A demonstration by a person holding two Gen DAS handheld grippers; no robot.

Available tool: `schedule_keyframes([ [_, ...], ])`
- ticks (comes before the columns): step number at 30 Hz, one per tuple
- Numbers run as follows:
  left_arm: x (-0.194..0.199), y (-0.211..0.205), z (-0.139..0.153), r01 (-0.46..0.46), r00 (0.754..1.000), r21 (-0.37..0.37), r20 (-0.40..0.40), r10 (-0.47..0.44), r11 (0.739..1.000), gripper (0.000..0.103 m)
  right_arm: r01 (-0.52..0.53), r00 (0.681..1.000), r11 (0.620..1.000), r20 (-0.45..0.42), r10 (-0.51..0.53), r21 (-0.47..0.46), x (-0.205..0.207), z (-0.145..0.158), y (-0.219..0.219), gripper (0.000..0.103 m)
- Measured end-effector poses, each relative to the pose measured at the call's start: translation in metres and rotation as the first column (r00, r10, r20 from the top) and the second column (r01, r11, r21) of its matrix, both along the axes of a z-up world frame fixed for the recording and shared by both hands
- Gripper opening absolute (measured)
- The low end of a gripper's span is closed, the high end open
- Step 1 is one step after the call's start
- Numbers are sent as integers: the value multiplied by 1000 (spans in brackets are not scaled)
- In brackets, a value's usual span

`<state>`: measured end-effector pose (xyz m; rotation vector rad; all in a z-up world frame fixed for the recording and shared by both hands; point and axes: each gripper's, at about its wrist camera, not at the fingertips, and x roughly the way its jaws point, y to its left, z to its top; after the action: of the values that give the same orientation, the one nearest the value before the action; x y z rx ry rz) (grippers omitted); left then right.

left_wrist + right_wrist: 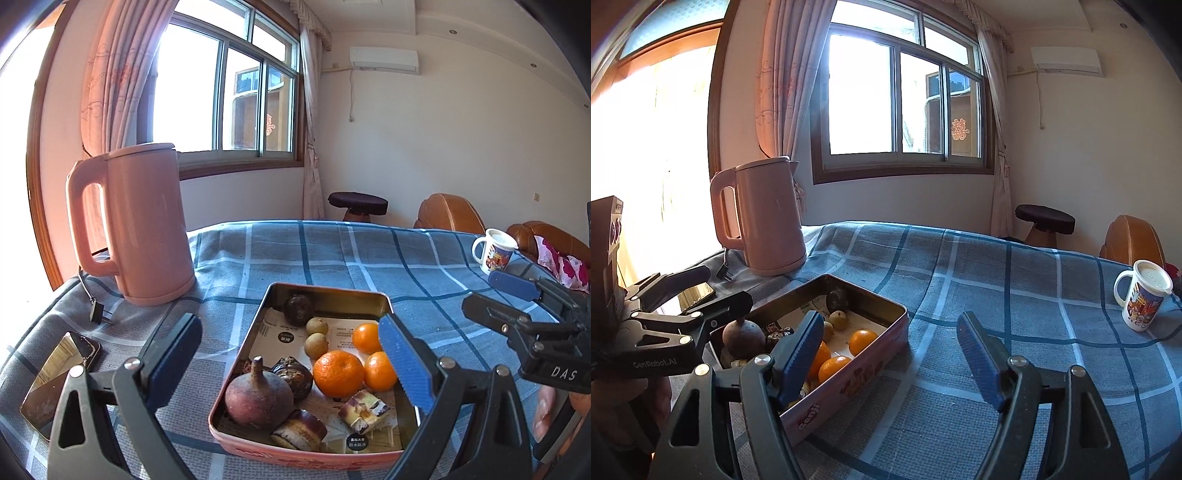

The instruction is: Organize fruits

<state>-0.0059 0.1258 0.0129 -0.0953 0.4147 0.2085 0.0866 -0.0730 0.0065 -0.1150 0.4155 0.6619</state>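
Shiny metal tin, paper-lined; beside the tin, a matt plastic kettle on the desk's woven checked cloth.

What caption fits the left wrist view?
Open left gripper hovers over tin tray holding three oranges on checked tablecloth.

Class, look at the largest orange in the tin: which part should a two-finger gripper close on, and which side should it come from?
Grip the largest orange across its round middle, coming down from above. The tin walls block a level approach. A smaller orange sits close on its right and a dark wrinkled fruit on its left, so probably set the fingers front and back. The left gripper hangs open and empty.
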Motion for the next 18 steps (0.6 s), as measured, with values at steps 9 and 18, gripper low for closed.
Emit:
schedule_keyframes([
  [9,0,-2,1,4,1000,4,1,-4,1000,99,8,1000,1000,-4,-8,-1,0,0,-3,76],
  [18,1,-3,1,3,1000,7,0,-3,1000,101,11,1000,1000,-6,-11,-2,1,0,-3,76],
])
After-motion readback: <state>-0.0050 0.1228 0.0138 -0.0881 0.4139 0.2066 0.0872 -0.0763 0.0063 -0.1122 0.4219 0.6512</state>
